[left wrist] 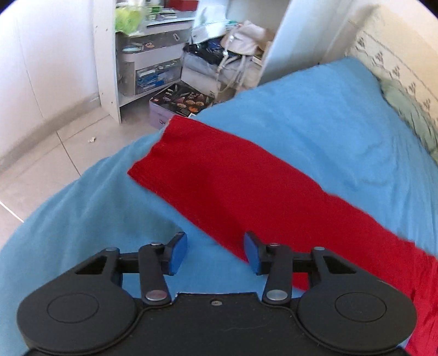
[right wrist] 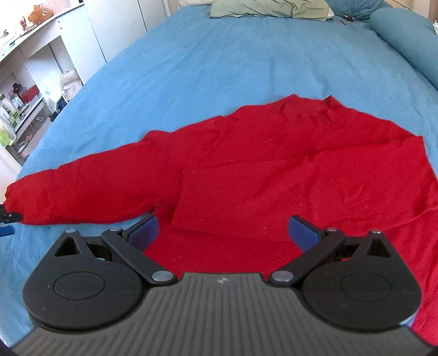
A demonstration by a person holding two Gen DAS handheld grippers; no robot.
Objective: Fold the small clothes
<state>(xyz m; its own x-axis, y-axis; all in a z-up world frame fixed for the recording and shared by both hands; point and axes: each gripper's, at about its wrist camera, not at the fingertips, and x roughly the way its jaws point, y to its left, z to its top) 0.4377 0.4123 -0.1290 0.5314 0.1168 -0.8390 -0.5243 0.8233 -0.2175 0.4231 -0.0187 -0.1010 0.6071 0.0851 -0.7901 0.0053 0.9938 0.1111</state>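
Note:
A red long-sleeved top (right wrist: 273, 175) lies spread on the blue bedsheet (right wrist: 219, 60). One sleeve stretches out to the left in the right wrist view; the other sleeve is folded across the body, its cuff near my right gripper. In the left wrist view the outstretched sleeve (left wrist: 232, 178) runs diagonally, its cuff toward the bed's edge. My left gripper (left wrist: 216, 253) is open and empty, hovering over the sleeve's lower edge. My right gripper (right wrist: 223, 231) is open and empty, just above the folded cuff. The left gripper's tip (right wrist: 8, 221) shows at the sleeve end.
White shelves (left wrist: 147, 54) with bags and boxes stand beside the bed on a tiled floor (left wrist: 41, 164). A green pillow (right wrist: 268, 8) and a blue bolster (right wrist: 405, 35) lie at the head of the bed. The bed edge drops off near the sleeve cuff.

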